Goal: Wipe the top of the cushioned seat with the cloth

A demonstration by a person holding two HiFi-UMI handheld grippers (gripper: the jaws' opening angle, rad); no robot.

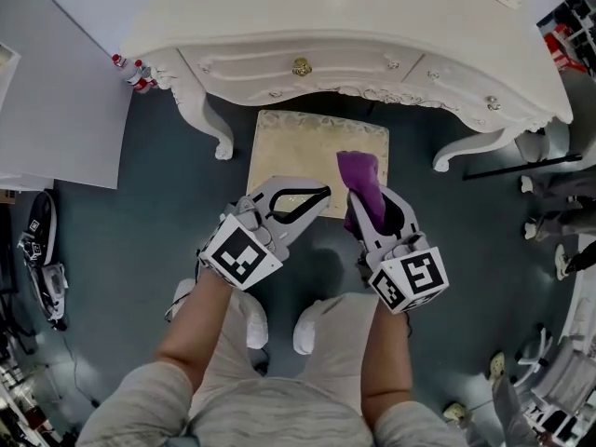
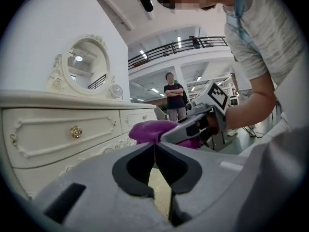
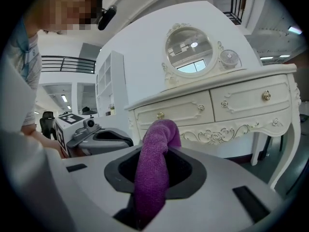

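The fingers (image 3: 187,172) of the right gripper (image 3: 152,154) are clenched on a purple terry cloth (image 1: 361,177). It stands up between them in a thick roll, and its top end droops forward. The fingers (image 2: 137,167) of the left gripper (image 2: 155,152) are pressed together at the tips with nothing between them.

In the head view both grippers sit at the centre of the frame. The left one lies over the lower edge of the square cream cushioned seat (image 1: 291,145). The cloth lies over the seat's lower right part, though whether it touches the cushion cannot be told.

The seat stands on the dark blue-grey floor (image 1: 140,222), half tucked under the white carved dressing table (image 1: 354,21) that fills the top of the frame. The table's drawers (image 3: 176,111) are all closed, so what is in them is hidden. The middle one has a brass knob (image 1: 301,66).

An oval mirror (image 3: 188,50) stands on the tabletop.
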